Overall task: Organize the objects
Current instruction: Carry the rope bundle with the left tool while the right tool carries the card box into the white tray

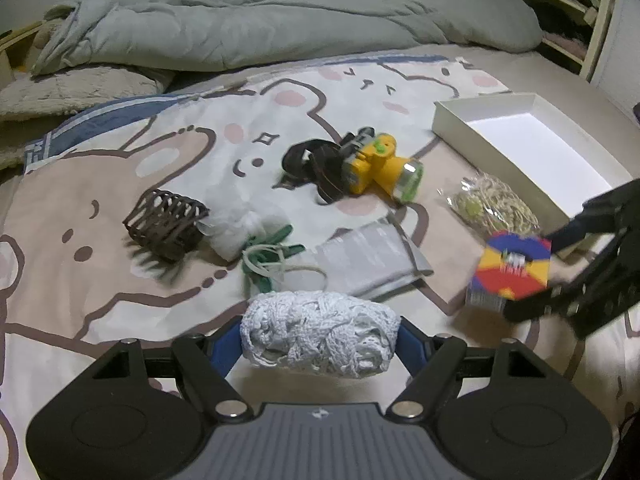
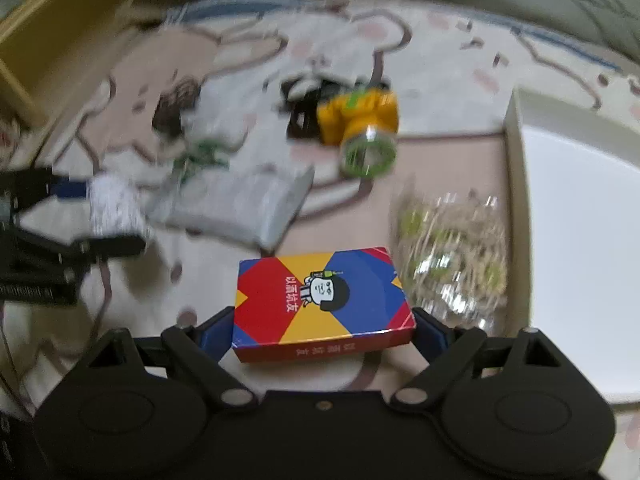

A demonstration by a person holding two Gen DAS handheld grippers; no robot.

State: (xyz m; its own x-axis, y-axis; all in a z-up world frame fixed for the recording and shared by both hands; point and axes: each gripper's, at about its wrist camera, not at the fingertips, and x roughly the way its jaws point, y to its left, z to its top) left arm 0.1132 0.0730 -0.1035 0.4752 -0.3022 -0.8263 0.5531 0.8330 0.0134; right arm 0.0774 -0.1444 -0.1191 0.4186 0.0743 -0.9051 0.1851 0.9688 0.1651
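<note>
My left gripper (image 1: 320,344) is shut on a white knitted bundle (image 1: 320,334), held above the bedsheet between its blue pads. My right gripper (image 2: 324,330) is shut on a red, yellow and blue card box (image 2: 322,306), lifted off the bed; the same card box (image 1: 510,272) and right gripper (image 1: 532,272) show at the right of the left wrist view. An open white box (image 1: 532,148) lies at the right; its wall (image 2: 516,184) borders the right wrist view. The left gripper (image 2: 100,216) with the bundle (image 2: 114,208) shows blurred at the left.
On the bear-print sheet lie a yellow headlamp (image 1: 376,168) with a black strap, a brown woven holder (image 1: 164,224), a clear bag (image 1: 236,232), green clips (image 1: 272,256), a grey packet (image 1: 372,260) and a bag of rubber bands (image 1: 492,204). A grey quilt (image 1: 280,20) is heaped behind.
</note>
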